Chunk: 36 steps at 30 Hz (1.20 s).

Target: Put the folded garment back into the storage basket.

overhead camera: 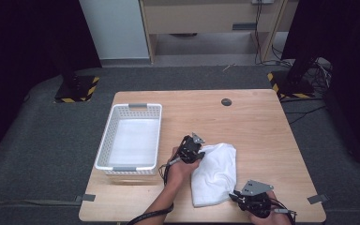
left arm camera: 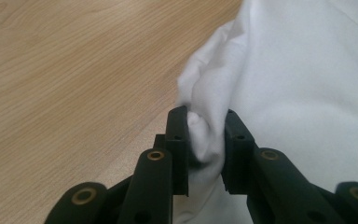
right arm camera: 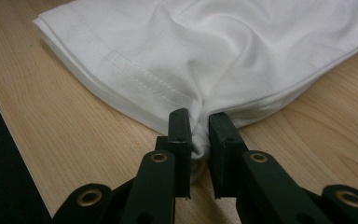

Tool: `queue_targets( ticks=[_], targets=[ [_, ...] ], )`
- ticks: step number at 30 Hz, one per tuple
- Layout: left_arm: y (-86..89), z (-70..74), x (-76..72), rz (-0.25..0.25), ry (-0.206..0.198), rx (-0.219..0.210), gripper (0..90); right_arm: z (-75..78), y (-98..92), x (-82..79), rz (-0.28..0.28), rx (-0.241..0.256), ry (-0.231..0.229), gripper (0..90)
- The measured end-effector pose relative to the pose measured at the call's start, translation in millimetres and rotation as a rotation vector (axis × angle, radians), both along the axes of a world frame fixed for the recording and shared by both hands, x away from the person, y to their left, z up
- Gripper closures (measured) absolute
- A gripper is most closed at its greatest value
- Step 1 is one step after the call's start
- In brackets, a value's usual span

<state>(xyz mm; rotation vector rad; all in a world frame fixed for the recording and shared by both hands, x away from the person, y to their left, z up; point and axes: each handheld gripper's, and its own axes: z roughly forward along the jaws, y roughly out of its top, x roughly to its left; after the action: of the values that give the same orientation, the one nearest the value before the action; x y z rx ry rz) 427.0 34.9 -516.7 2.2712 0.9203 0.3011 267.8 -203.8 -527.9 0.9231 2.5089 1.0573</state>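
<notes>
Nearest the person, the right gripper [overhead camera: 236,194] sits at the near right edge of the wooden table [overhead camera: 262,136], its jaws clamped on the near corner of a folded white cloth [overhead camera: 215,173]. In the right gripper view the right gripper [right arm camera: 199,135] pinches a bunched bit of hemmed fabric, and a stitched seam runs along the folded layers of the white cloth [right arm camera: 205,51]; no label or printing can be read on it. A little farther and to the left, the left gripper [overhead camera: 199,152] is closed on the cloth's far left corner. In the left gripper view the left gripper [left arm camera: 206,135] squeezes a fold of the white cloth [left arm camera: 298,84] between its jaws. The cloth lies on the table between both tools, right of centre. Farther left stands a white plastic basket [overhead camera: 108,136] with perforated walls. Far beyond it, a small dark round disc [overhead camera: 226,101] sits in the tabletop near the far edge.
</notes>
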Motion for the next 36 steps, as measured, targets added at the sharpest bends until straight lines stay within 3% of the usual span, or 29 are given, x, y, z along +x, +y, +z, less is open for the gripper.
queue_targets(
  ticks=[9, 36],
  targets=[
    [0.8, 6.9, -1.6, 0.002, -0.015, -0.011, 77.5, 3.7, 0.0, 0.4, 0.013, 0.01, 0.005, 80.9],
    [-3.1, 39.8, -5.4, -0.007, -0.064, -0.05, 78.8, 35.9, 3.2, 1.8, 0.053, 0.015, -0.033, 81.5]
  ],
)
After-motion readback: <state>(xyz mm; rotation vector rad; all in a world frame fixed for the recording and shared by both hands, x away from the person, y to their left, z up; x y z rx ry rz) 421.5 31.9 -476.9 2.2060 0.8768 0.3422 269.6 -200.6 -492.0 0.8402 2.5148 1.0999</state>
